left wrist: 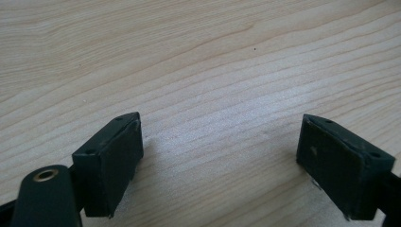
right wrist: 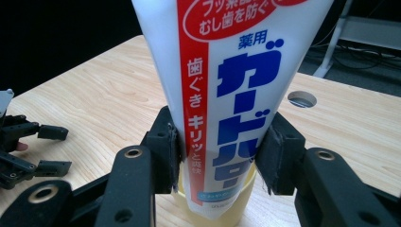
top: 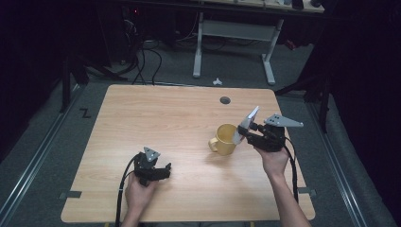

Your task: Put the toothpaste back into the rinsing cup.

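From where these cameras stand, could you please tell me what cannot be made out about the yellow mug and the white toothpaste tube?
- Lower end of the white toothpaste tube: right gripper view, hidden inside the yellow ceramic mug.
- Tube's upper end: right gripper view, cut off by the top edge.
- Tube's print: high view, too small to read.
- Mug's inside: high view, hidden by the tube and the right gripper.
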The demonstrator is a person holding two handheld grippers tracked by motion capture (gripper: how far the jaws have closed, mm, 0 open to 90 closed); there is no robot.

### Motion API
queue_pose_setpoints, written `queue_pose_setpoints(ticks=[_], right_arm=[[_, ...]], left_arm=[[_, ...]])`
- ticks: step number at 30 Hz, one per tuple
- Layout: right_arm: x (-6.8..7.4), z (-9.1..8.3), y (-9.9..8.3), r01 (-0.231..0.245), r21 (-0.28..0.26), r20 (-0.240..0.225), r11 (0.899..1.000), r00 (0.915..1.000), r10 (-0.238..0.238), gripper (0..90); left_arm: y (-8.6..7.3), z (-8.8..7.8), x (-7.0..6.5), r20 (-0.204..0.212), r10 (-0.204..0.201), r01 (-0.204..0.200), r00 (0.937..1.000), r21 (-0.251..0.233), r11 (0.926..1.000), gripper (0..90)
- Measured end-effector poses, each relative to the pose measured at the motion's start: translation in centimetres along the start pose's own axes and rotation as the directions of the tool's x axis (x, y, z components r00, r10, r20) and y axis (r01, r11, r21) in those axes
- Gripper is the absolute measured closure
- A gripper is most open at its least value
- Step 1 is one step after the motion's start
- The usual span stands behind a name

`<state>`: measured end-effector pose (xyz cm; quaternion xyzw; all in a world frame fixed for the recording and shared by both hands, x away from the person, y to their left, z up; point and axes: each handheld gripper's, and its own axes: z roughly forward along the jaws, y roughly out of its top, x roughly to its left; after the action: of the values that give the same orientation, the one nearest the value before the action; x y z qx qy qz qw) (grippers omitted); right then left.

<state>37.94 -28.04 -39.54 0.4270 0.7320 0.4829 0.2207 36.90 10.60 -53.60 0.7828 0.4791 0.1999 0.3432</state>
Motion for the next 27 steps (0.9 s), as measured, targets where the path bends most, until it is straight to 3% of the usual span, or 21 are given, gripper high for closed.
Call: queue_pose_setpoints(ticks=[11, 27], right_arm=[[0.2, 1.1, 0.5, 0.002, 0.000, -0.009, 1.000, 1.0000, -0.002, 55.3], [0.5, 1.3, 0.5, 0.011, -0.001, -0.016, 1.000, 0.9998, -0.011, 55.1]], left_arm=[[0.0, 0.0, 0.0, 0.000, 0.000, 0.000, 1.0000, 0.000, 1.0000, 15.7], [0.0, 0.0, 0.0, 0.000, 0.001, -0.001, 1.0000, 0.000, 1.0000, 15.7]])
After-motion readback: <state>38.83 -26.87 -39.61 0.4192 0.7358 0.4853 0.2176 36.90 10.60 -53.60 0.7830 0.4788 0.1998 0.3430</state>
